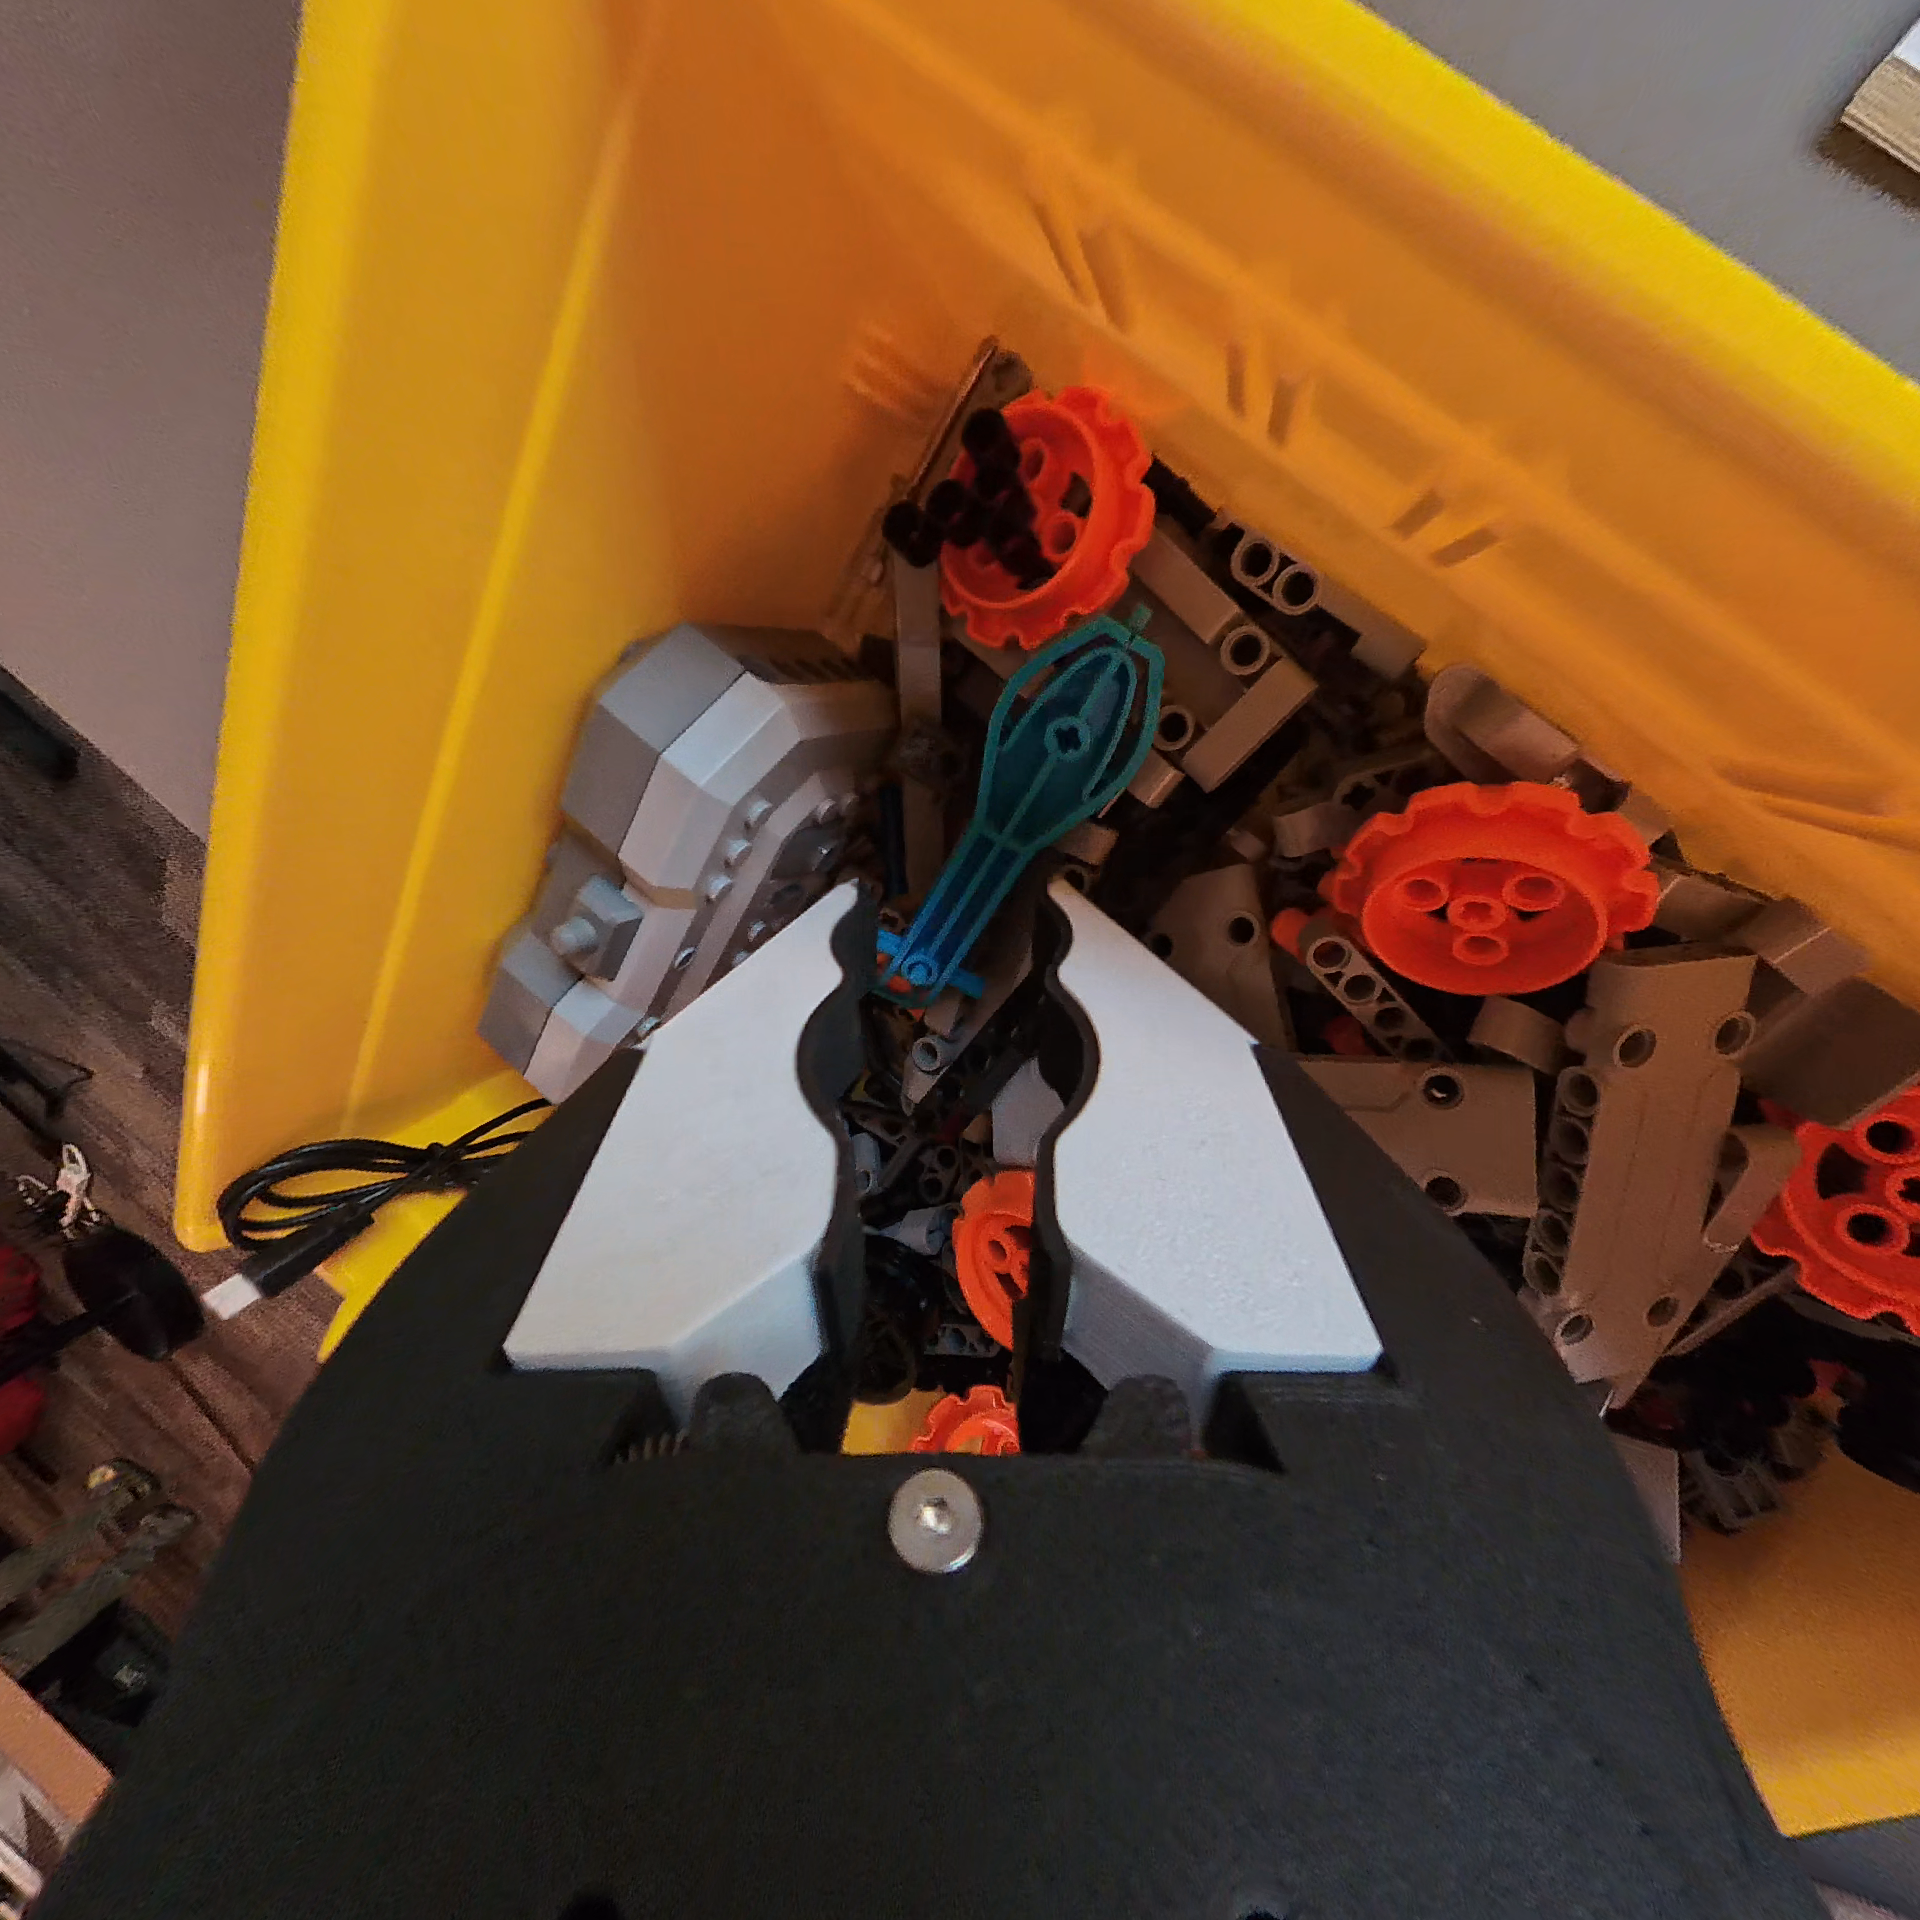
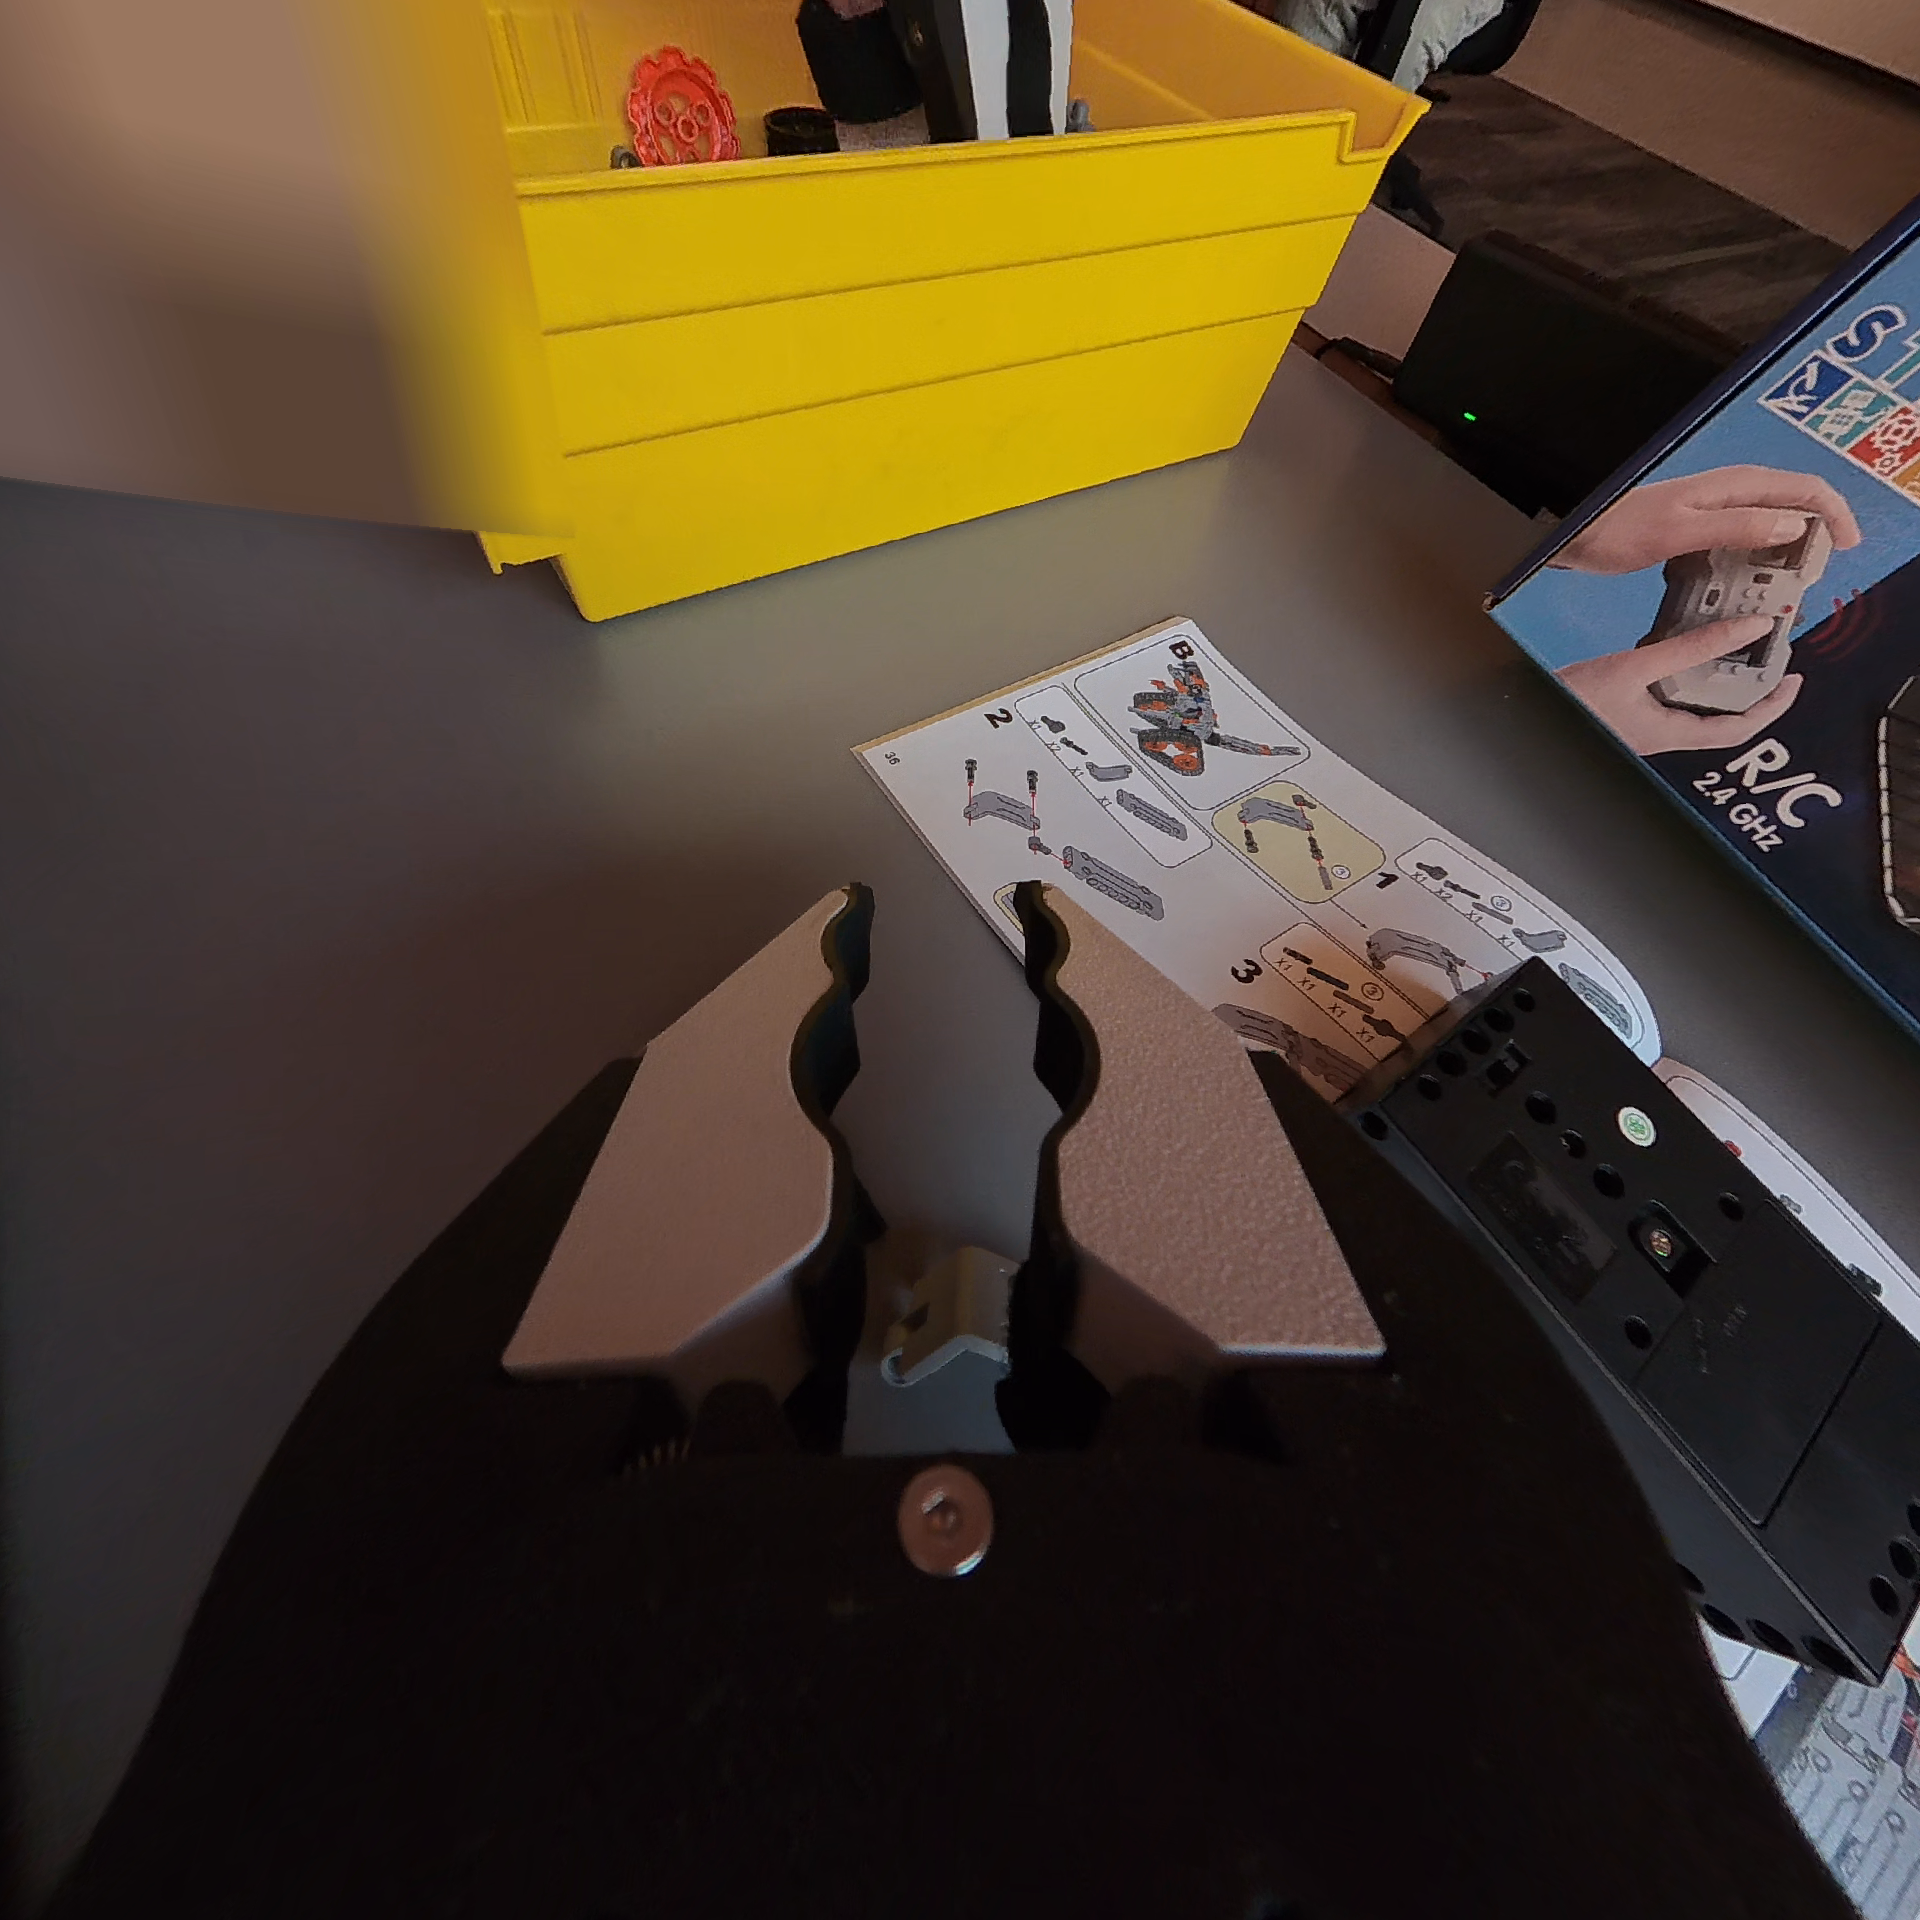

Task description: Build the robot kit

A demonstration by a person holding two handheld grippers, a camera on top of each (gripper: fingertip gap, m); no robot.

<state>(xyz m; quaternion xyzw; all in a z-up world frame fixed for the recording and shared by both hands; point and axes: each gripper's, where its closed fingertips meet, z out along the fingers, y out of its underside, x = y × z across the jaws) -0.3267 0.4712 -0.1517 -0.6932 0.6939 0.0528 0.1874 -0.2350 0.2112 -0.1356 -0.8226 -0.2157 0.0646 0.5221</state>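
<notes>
While the left tongs [image 1: 951, 925] are hanging inside the yellow bin [image 1: 727, 312], their fingers are standing apart with nothing between them, the tips just above a teal-and-blue lattice piece [image 1: 1049, 790] that is lying across the heap at the middle of the frame. Just to the left of the tips a chunky grey block [image 1: 665, 831] is leaning against the bin wall. Orange toothed wheels are sitting in the pile: one [image 1: 1044, 514] above the lattice piece with black pins [image 1: 977, 499] poking across it, another [image 1: 1491, 888] to the right, among grey beams with holes [image 1: 1621, 1164]. At the lower left a black cable [image 1: 343, 1195] is draping over the bin's edge.

The right tongs [image 2: 943, 902] are hovering over the grey counter [image 2: 416, 831], fingers likewise apart and gripping nothing; whether they are touching the counter I cannot tell. Just right of the tips a printed instruction sheet [image 2: 1143, 831] is lying flat, and a black box with holes [image 2: 1621, 1247] is resting on it at the right of the frame. A blue carton [image 2: 1745, 644] is standing at the right edge. At the top of this frame the same yellow bin is sitting on the counter, well apart from the right tongs, with the left tongs dipping into it.
</notes>
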